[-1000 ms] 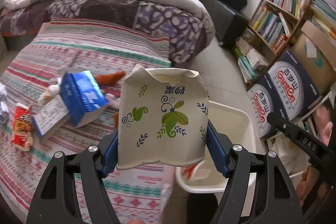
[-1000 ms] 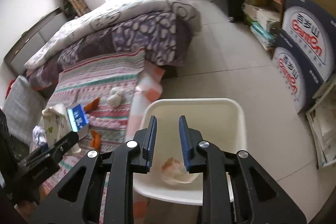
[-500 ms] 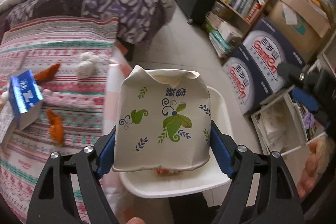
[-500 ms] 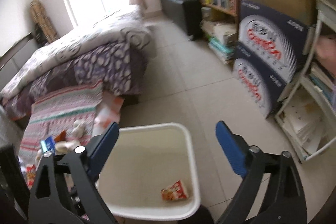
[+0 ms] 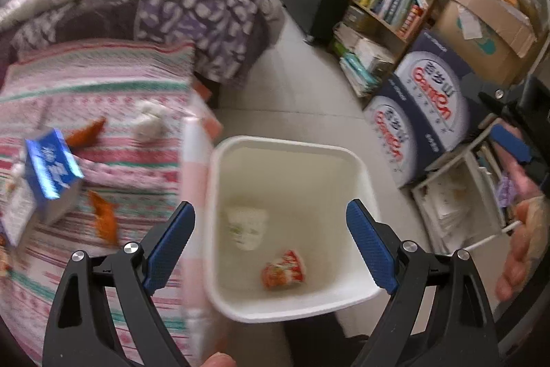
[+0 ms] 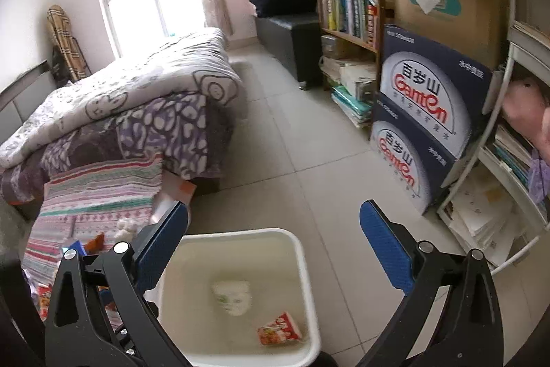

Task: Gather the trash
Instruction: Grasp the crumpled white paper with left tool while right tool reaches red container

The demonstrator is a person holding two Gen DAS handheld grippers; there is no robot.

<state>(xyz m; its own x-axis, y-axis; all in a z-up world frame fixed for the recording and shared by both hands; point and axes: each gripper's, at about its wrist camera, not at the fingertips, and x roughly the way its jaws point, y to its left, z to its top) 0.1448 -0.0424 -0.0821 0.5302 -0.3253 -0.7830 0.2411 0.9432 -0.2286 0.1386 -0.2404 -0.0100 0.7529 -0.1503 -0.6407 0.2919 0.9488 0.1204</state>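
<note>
A white bin (image 5: 220, 263) stands on the floor beside the bed; it also shows in the right wrist view (image 6: 306, 263). Inside lie a white leaf-printed paper carton (image 5: 247, 227) (image 6: 231, 298) and a red snack wrapper (image 5: 283, 270) (image 6: 280, 329). My left gripper (image 5: 270, 246) is open and empty above the bin. My right gripper (image 6: 273, 253) is open and empty above the bin's far rim. On the striped bedspread (image 5: 103, 98) lie a blue box (image 5: 51, 167), orange scraps (image 5: 103, 219) and a crumpled white tissue (image 5: 149, 122).
Dark blue water cartons (image 6: 426, 112) and a bookshelf (image 6: 347, 6) line the right wall. A white rack of papers (image 6: 488, 222) stands near right. A folded quilt (image 6: 130, 98) covers the bed's far end. Tiled floor (image 6: 292, 143) lies between bed and shelves.
My left gripper opened over the bin and the leaf-printed carton dropped into it. My right gripper opened, let the red wrapper fall into the bin, and rose.
</note>
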